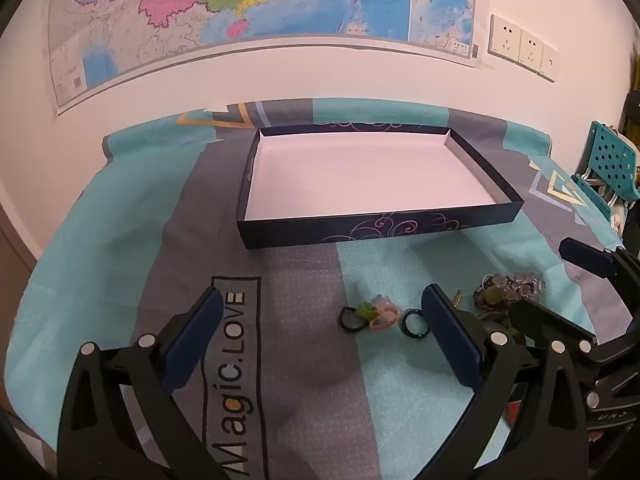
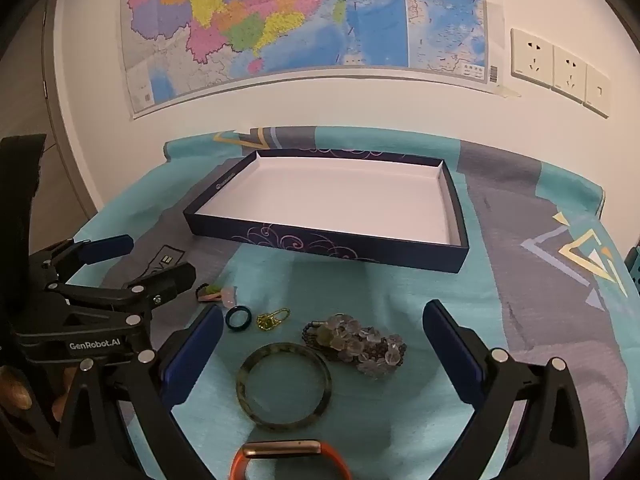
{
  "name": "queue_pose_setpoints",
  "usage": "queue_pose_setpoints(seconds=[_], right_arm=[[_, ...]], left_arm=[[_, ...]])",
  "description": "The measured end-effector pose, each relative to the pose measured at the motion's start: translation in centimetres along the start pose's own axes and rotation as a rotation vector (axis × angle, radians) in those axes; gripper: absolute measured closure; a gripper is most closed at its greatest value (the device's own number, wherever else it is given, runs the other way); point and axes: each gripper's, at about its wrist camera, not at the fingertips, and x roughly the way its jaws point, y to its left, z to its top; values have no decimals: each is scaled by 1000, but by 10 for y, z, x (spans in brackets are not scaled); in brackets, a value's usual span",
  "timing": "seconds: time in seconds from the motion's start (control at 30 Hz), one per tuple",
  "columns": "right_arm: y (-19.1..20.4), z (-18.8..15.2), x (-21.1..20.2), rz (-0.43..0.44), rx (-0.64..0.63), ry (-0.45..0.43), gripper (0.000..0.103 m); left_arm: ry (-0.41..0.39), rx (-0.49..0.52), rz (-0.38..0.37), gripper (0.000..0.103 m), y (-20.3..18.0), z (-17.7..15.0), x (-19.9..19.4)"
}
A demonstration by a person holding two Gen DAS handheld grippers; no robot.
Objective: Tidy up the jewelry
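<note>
Hovering over a desk (image 1: 120, 208) draped in a teal and grey cloth (image 1: 304, 320), the left gripper (image 1: 320, 340) holds its blue-padded fingers (image 1: 192, 340) spread wide with nothing between them. Beyond them, a shallow dark blue box (image 1: 380, 224) with a white floor sits open on the cloth, near the wall. Between the box and the gripper lies a small cluster of rings (image 1: 370, 316), black, green and pink, and a dark blue ring (image 1: 414, 322) rests just beside the gripper's right finger. Farther right, a heap of clear beads (image 1: 508, 290) lies on the cloth, and the right gripper's black frame reaches in at the edge. A coloured map (image 1: 260, 12) and wall sockets (image 1: 520, 46) hang on the wall behind.

From the right wrist, the right gripper (image 2: 322, 344) also stands fully open and holds nothing. Between its fingers (image 2: 452, 352) on the cloth lie a mottled green bangle (image 2: 248, 392) and, touching or just beside it, the bead heap (image 2: 356, 340). A small gold charm (image 2: 274, 319) and the dark blue ring (image 2: 239, 318) lie nearer the left finger. An orange band (image 2: 280, 454) with a gold-coloured clasp shows at the bottom edge. The left gripper (image 2: 148, 260) reaches in from the left, open above the small rings (image 2: 212, 292). The box (image 2: 320, 242) sits farther back, well apart from the jewelry.
</note>
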Motion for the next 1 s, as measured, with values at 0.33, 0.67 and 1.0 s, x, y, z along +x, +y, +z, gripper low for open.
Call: queue_pose_setpoints(seconds=[0.33,0.67,1.0], right_arm=[[-2,1,3,8,7,8,7],[-1,-2,1,12,8,4,7],[1,-3,2,2,5,2,7]], left_arm=[[-10,0,8,5,-2,-1,-8],[-13,7,0,5,0,-3,-5],[-13,10,-1,5,-2,-5,-4]])
